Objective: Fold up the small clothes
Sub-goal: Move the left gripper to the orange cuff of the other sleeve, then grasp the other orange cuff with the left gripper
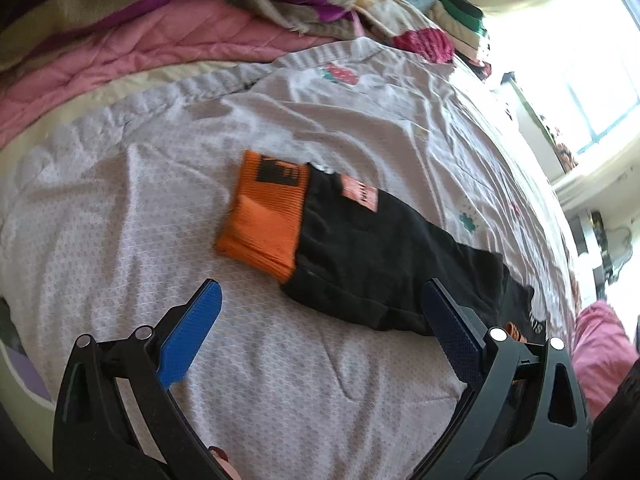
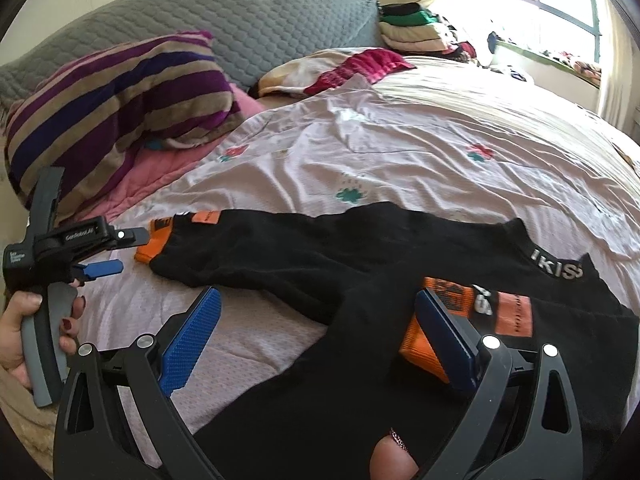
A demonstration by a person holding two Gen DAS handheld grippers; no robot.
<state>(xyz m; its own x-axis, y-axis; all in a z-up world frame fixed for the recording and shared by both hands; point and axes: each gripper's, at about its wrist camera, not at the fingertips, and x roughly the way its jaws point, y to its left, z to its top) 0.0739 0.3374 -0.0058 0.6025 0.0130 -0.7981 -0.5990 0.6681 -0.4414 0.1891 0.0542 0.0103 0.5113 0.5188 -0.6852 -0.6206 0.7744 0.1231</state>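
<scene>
A small black top with orange cuffs lies on the bed's pale lilac sheet (image 2: 400, 148). In the left wrist view one sleeve (image 1: 372, 256) stretches toward me, its orange cuff (image 1: 264, 216) at the far end. My left gripper (image 1: 320, 308) is open and empty, just short of the sleeve, its right finger over the black cloth. It also shows in the right wrist view (image 2: 120, 250), open beside the cuff (image 2: 156, 246). My right gripper (image 2: 316, 312) is open over the top's body (image 2: 360, 280), its right finger beside the other orange cuff (image 2: 424, 344), folded onto the body.
A striped purple pillow (image 2: 112, 108) and pink quilt (image 1: 120, 60) lie at the bed head against a grey headboard (image 2: 240, 20). Folded clothes (image 2: 416, 28) are stacked far back by the window. A pink cloth (image 1: 600, 352) lies at the right.
</scene>
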